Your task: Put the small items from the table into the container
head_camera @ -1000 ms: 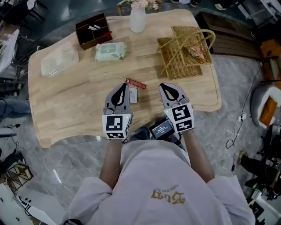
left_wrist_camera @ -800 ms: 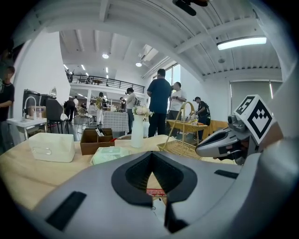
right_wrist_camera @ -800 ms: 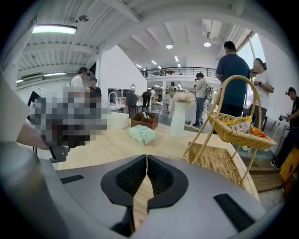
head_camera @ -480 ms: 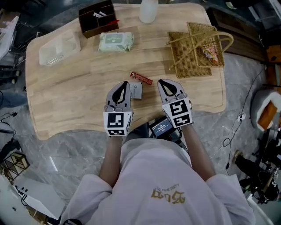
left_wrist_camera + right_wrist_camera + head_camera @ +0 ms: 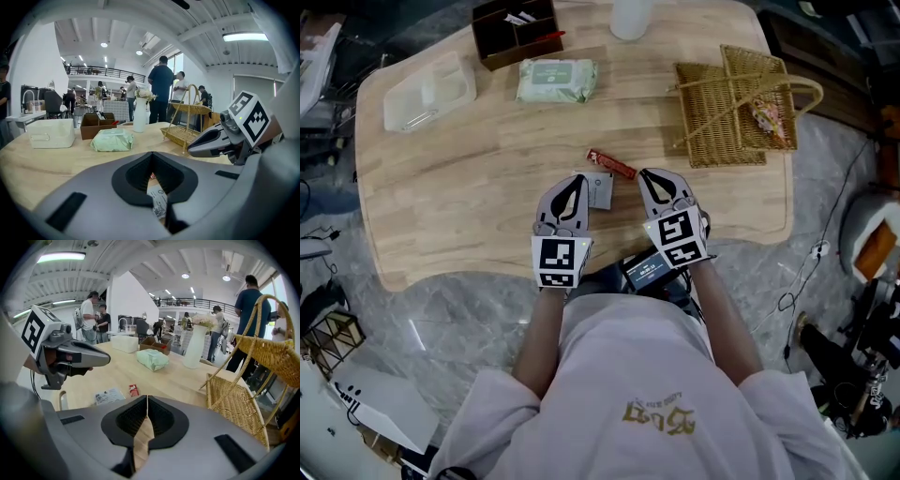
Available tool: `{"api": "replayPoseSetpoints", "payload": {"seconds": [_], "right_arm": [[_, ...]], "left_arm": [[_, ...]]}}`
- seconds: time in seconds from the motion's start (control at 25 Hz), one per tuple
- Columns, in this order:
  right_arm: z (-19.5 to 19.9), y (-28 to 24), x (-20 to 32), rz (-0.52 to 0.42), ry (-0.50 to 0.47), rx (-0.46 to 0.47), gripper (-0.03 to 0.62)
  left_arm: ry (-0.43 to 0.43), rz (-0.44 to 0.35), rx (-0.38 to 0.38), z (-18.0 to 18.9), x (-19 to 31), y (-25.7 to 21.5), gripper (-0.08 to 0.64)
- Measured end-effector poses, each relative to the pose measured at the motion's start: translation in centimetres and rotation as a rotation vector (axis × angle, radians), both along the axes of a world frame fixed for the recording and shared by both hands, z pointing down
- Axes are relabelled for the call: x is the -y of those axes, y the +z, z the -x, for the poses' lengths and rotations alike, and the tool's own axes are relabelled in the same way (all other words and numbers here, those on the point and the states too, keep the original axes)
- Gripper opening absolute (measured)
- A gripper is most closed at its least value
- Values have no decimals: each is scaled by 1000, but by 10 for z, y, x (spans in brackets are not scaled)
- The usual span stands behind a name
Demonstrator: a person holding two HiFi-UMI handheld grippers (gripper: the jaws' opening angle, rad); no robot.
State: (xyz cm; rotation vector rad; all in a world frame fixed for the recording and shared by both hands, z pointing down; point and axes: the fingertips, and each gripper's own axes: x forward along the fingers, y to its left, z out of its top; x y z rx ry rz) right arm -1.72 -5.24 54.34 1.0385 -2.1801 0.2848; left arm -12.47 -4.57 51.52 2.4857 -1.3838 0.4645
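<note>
both the left gripper [image 5: 573, 183] and the right gripper [image 5: 650, 176] had jaws closed on nothing, near the front edge of the table [image 5: 469, 206]. a flat white paper packet [image 5: 600, 191] lay just beside the left tip, a glossy red wrapper [image 5: 611, 165] just beyond. being thin, the packet likely wanted opened jaws pinching one edge. the clear, round-cornered plastic container [image 5: 428, 91] sat well apart, far left on the smooth wood.

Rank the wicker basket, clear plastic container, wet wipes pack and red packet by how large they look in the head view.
1. wicker basket, clearly the largest.
2. clear plastic container, only slightly bigger than the wipes.
3. wet wipes pack.
4. red packet, the smallest by far.
</note>
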Motion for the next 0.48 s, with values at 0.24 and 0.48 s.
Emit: {"api": "replayPoseSetpoints", "payload": {"seconds": [0.24, 0.48], "right_arm": [[2, 25, 0, 69, 1, 22, 20], [3, 41, 5, 97, -18, -10, 20]], "left_arm": [[2, 45, 1, -2, -2, 21, -5], [17, 97, 11, -4, -7, 39, -5]]}}
